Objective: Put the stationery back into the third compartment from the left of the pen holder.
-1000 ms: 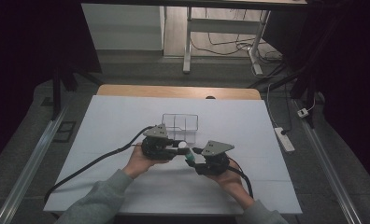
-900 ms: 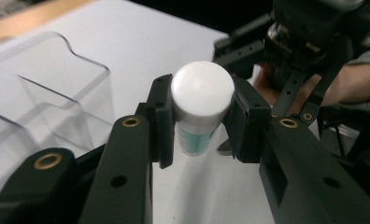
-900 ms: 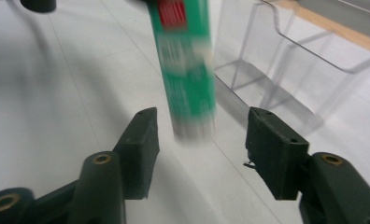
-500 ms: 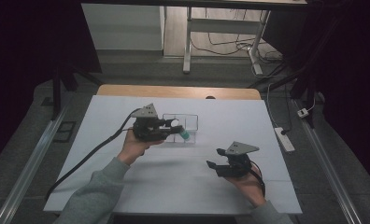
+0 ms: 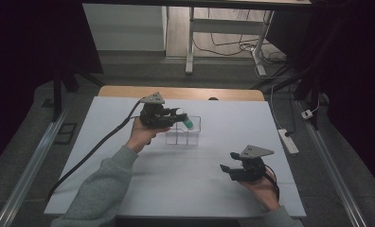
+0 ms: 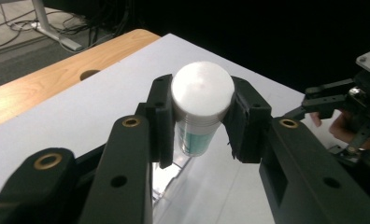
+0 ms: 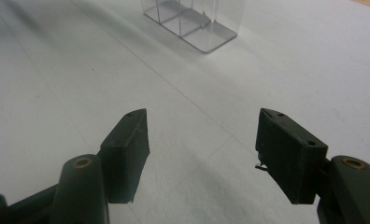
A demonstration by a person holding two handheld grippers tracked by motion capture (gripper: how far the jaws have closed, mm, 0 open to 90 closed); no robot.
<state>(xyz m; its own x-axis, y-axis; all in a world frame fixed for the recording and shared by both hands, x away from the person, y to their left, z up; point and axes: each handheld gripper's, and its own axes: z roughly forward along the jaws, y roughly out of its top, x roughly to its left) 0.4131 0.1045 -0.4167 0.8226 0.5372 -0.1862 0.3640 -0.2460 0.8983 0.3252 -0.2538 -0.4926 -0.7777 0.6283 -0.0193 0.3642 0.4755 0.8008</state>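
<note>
White-capped and teal-labelled, a small bottle (image 6: 201, 112) sits clamped between the pads of the left gripper (image 5: 176, 117), its round cap facing back along the jaws and its body pointing away from the tool. In the high view the bottle's teal end (image 5: 188, 124) sticks out past the fingertips, directly above the clear divided box (image 5: 183, 137) that stands on the white table (image 5: 105, 189); from the left gripper view a corner of that box shows just below the bottle. The left hand (image 5: 140, 135) holds this tool raised off the table, jaws roughly level.

Off to the bottle's far side, well apart from the box, the right gripper (image 5: 227, 170) is held low over the table in the right hand (image 5: 261, 191). Its jaws have just been opening and now stand wide, with nothing between them but bare white tabletop. Ahead of those jaws, the clear box (image 7: 192, 21) stands near the top of the right gripper view
</note>
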